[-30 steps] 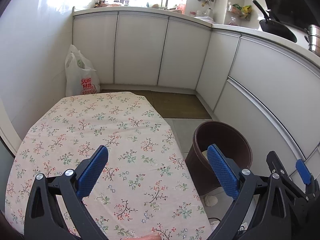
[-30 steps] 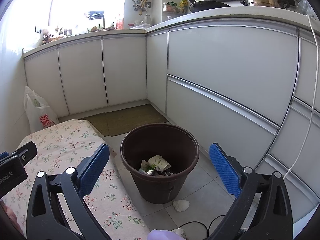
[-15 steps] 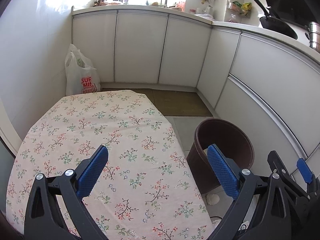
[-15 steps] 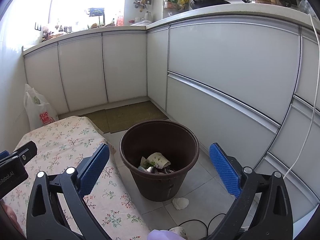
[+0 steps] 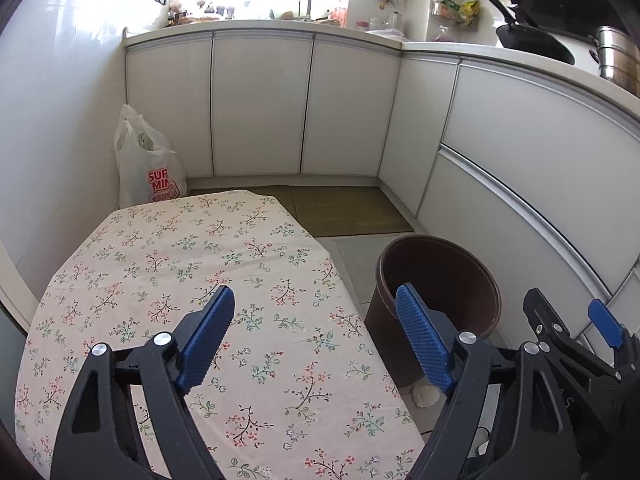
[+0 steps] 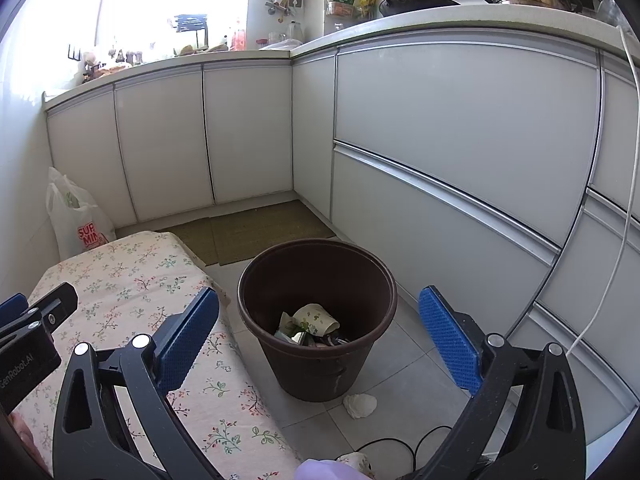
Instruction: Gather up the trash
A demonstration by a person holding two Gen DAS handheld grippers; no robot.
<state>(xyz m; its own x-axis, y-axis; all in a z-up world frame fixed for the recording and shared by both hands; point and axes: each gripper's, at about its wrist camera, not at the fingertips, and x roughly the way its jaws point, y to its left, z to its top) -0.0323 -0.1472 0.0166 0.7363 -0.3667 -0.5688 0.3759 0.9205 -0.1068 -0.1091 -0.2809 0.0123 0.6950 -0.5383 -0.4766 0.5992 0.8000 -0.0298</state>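
A brown bin (image 6: 318, 312) stands on the tiled floor right of the floral-cloth table (image 5: 180, 280), with crumpled paper and wrappers (image 6: 310, 322) inside. On the floor by its base lies a white crumpled wad (image 6: 360, 405), also seen in the left wrist view as the wad (image 5: 425, 394). My left gripper (image 5: 316, 320) hovers over the table's right edge, its jaws closing with nothing between them. Above the bin, my right gripper (image 6: 318, 320) is open and holds nothing. The right gripper's side (image 5: 576, 332) shows at the lower right of the left wrist view.
White cabinets (image 6: 440, 140) run along the back and right under a counter with a pan (image 5: 532, 42) and pots. A white shopping bag (image 5: 146, 168) leans in the far left corner. A mat (image 6: 256, 232) lies beyond the bin. A black cable (image 6: 400, 446) and another wad (image 6: 354, 462) lie near the front.
The left gripper's jaws have narrowed a little. The right gripper has not moved and stays open over the bin.
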